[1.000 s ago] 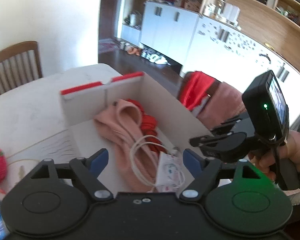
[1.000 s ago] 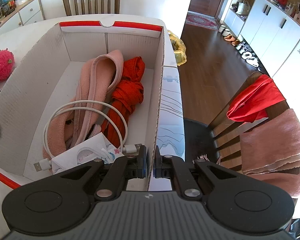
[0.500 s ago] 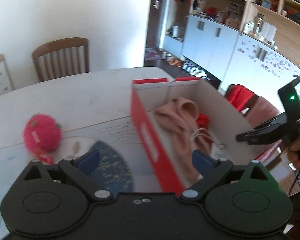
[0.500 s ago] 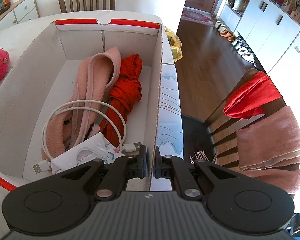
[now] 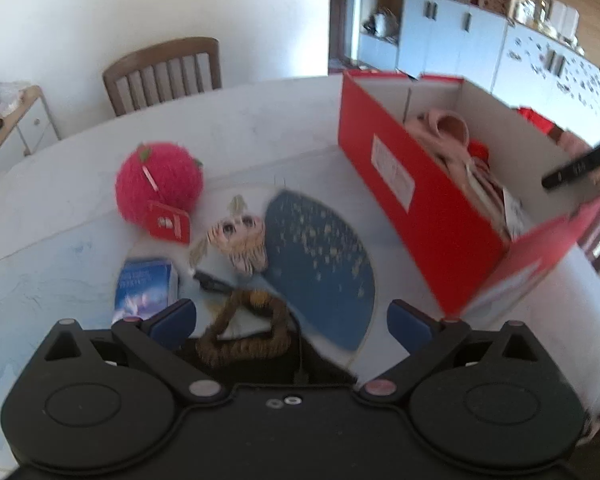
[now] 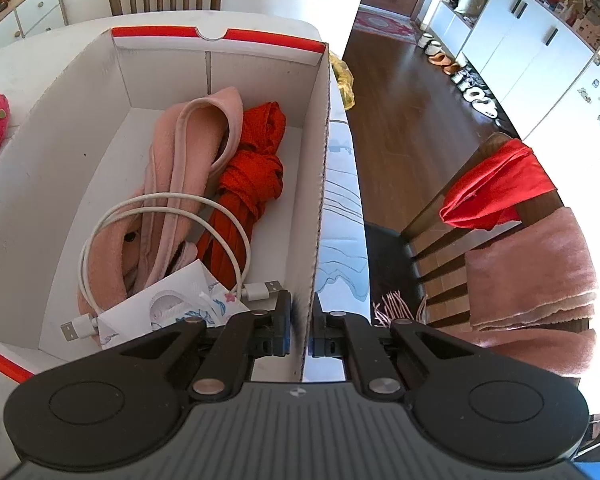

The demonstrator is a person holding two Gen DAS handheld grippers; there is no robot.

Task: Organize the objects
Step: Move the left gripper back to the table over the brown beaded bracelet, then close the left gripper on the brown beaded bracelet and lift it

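Cardboard box wall (image 6: 318,184) is pinched by our right gripper (image 6: 301,330); our left gripper (image 5: 291,316), spread wide, sits nearest the brown hair tie (image 5: 246,330) lying on the surface between its fingers.

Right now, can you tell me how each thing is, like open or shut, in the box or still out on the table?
Red cardboard box: open, no lid on.
Left tongs: open, holding nothing.
Right tongs: shut on the box wall.
White coiled cable: inside the box, on the pink fleece cloth.
Red knotted fabric: inside the box.
Fluffy pink ball: out on the table.
Dark blue fan: spread open on the table.
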